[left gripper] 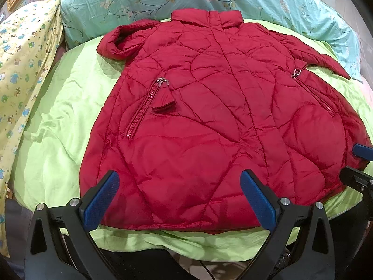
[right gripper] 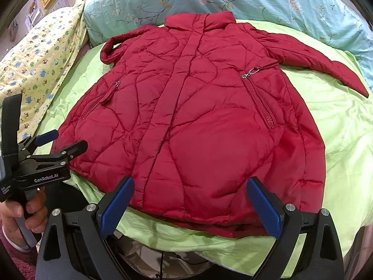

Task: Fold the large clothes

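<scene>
Red quilted nylon, one jacket (left gripper: 209, 116), laid front-up and zipped on the lime-green sheet (left gripper: 58, 116); all places below are given from this jacket.

Nearest you, at its hem: your left gripper (left gripper: 179, 198) and right gripper (right gripper: 190, 201), both angled down over the hem, jaws spread wide, nothing between the blue ribbed pads (left gripper: 100, 203). Neither pad touches cloth. Your hand (right gripper: 18, 210) holds the left tool's grip, off the jacket's left hem corner.

Mid-body: padded panels, irregular curved stitching, slippery sheen. Two slanted pocket zips (right gripper: 261, 100), metal pulls, one each side of the centre placket. A small red tab (left gripper: 164, 106) lies loose beside the left zip.

Far end: stand-up collar (left gripper: 207, 17); left sleeve (left gripper: 121, 42) already doubled back at the shoulder; right sleeve (right gripper: 321, 67) stretched out straight, away from the body.

Beyond the collar: teal floral pillow (left gripper: 139, 0). Beyond the left sleeve: yellow printed bedding (left gripper: 25, 46).

Risks, as judged:
- Slick shell over puffy fill; a shallow pinch may slip or take only the top layer.
- Pinching low at the hem could catch the sheet as well.
- Uneven sleeves may leave a lopsided fold.
- Trapped air may spring folds open.
</scene>
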